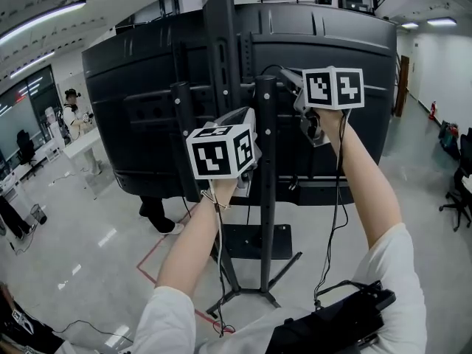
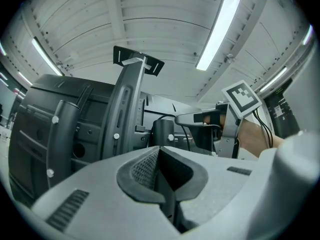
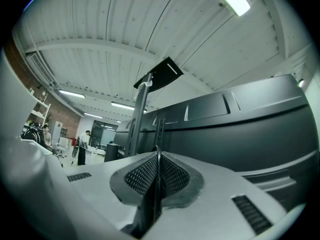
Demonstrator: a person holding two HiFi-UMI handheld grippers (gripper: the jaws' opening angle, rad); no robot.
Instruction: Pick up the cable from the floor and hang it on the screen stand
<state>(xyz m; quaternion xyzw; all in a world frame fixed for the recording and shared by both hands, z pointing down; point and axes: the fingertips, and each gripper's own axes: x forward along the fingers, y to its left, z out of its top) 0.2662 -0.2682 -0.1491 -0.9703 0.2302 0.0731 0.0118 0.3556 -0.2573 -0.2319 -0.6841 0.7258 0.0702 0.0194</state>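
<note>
The big black screen [image 1: 332, 43] shows its back on a dark screen stand [image 1: 265, 161]. A thin black cable [image 1: 271, 68] loops over the top of the stand's round post [image 2: 162, 134]. In the left gripper view the cable [image 2: 165, 118] arches there too. My right gripper [image 1: 284, 72] is raised at the post top, shut on the cable. Its pads [image 3: 145, 174] press on a thin dark strip, and the right gripper [image 3: 158, 156] faces the screen. My left gripper [image 1: 249, 113] is raised beside the post. The left gripper [image 2: 160, 154] is shut, with nothing showing between its pads.
The stand's central mast [image 2: 125, 99] rises left of the post, with a base plate [image 1: 258, 242] and splayed legs on the floor. Someone's feet [image 1: 155, 214] show behind the screen. A desk [image 1: 81, 142] stands far left, an office chair [image 1: 457, 190] far right. Wires [image 1: 338, 198] hang from my hands.
</note>
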